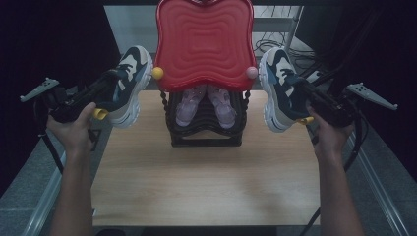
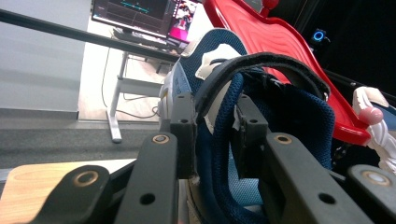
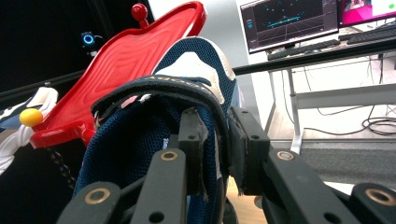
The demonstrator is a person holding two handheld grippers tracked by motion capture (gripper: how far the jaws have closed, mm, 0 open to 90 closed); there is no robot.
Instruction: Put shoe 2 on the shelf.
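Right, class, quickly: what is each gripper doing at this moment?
Left gripper: shut on the left sneaker, jaws pinching its collar, held above the table.
Right gripper: shut on the right sneaker, gripped the same way.

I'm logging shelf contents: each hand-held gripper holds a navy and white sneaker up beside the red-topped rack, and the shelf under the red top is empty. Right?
Not quite. The shelf is not empty: a pair of pink shoes sits on the black rack under the red top, as the high view shows. The rest holds: the left hand-held gripper and right hand-held gripper each hold a sneaker, the left sneaker and right sneaker, up beside it.
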